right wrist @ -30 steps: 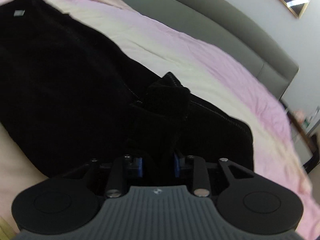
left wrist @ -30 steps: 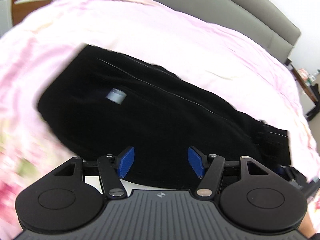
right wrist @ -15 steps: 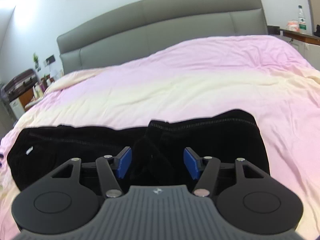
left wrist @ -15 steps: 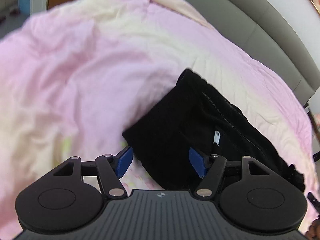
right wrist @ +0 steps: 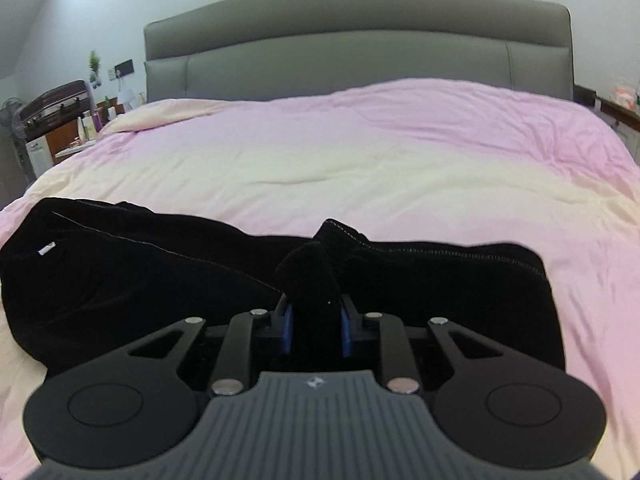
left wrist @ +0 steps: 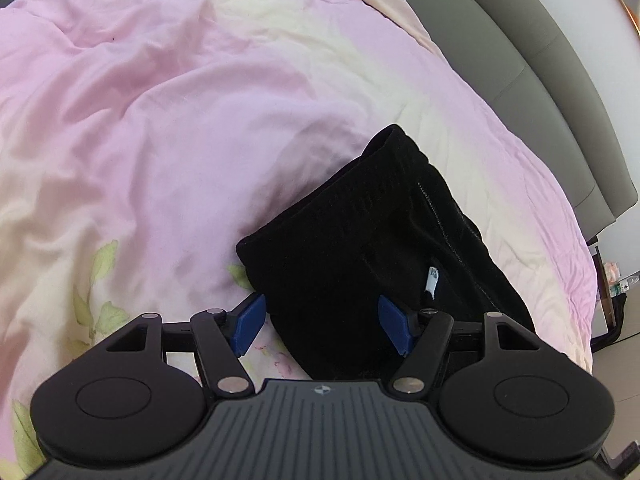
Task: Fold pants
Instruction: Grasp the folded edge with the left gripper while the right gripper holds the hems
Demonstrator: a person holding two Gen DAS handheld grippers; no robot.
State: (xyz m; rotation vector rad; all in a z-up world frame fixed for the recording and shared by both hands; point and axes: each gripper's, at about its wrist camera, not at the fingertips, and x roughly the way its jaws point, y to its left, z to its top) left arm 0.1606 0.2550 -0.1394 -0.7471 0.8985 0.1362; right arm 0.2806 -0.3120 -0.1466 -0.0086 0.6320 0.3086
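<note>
The black pants point(left wrist: 380, 240) lie on the pink and cream duvet point(left wrist: 160, 120). In the left wrist view their waistband end, with a white label point(left wrist: 432, 278), reaches down between the blue pads of my left gripper point(left wrist: 322, 326). That gripper is open and its pads do not touch the cloth. In the right wrist view the pants point(right wrist: 120, 264) stretch across the bed. A raised fold of black cloth point(right wrist: 312, 280) stands between the pads of my right gripper point(right wrist: 316, 330), whose jaws are closing on it.
A grey padded headboard point(right wrist: 360, 52) stands at the far end of the bed. A cluttered side table with bottles point(right wrist: 88, 124) is at the left, and another bedside shelf point(right wrist: 616, 100) at the right. Wide bare duvet point(right wrist: 380, 160) lies beyond the pants.
The left gripper swung from over the middle of the pants to their waistband end, still open. The right gripper let its fold go, rolled level and rose, then closed on a fold again.
</note>
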